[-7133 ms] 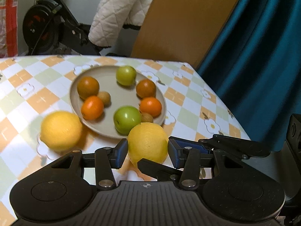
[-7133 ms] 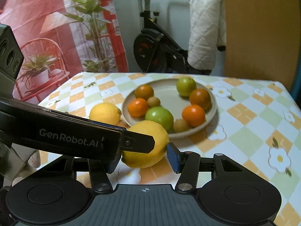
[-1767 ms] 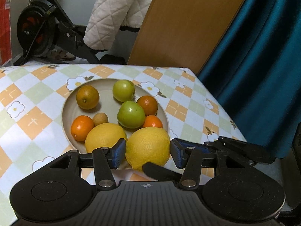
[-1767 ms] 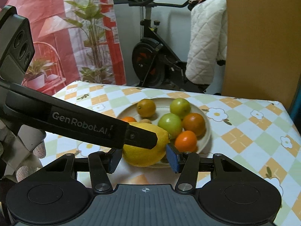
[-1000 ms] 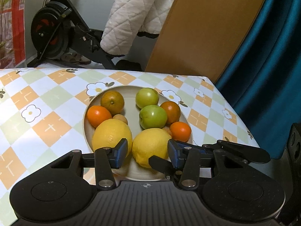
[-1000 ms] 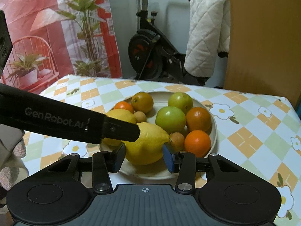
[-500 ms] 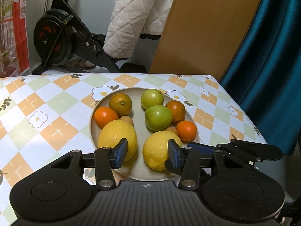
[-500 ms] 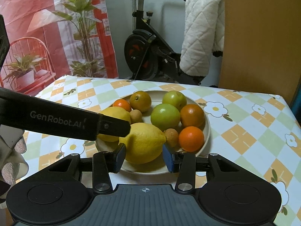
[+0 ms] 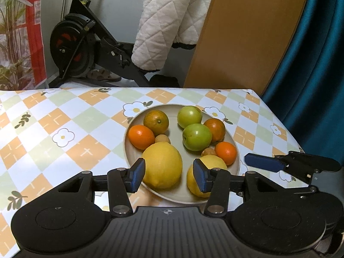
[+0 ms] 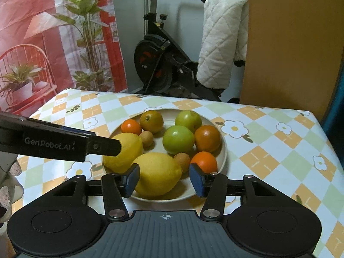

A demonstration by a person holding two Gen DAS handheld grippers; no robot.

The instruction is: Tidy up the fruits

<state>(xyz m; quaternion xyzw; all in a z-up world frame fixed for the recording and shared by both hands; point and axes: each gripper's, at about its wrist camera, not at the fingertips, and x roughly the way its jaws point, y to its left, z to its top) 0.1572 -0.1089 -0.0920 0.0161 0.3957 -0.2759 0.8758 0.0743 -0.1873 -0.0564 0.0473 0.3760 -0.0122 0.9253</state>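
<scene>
Two lemons (image 9: 162,164) (image 10: 157,173) on plate (image 9: 236,150), each between released, just-opening jaws of left hand-held gripper (image 9: 167,177); right hand-held gripper (image 10: 164,179)

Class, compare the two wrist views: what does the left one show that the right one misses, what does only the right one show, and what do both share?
Only the left wrist view shows the teal curtain. Only the right wrist view shows the red plant backdrop. Both show the plate of fruit, both lemons, the exercise bike and the white quilted cover.
</scene>
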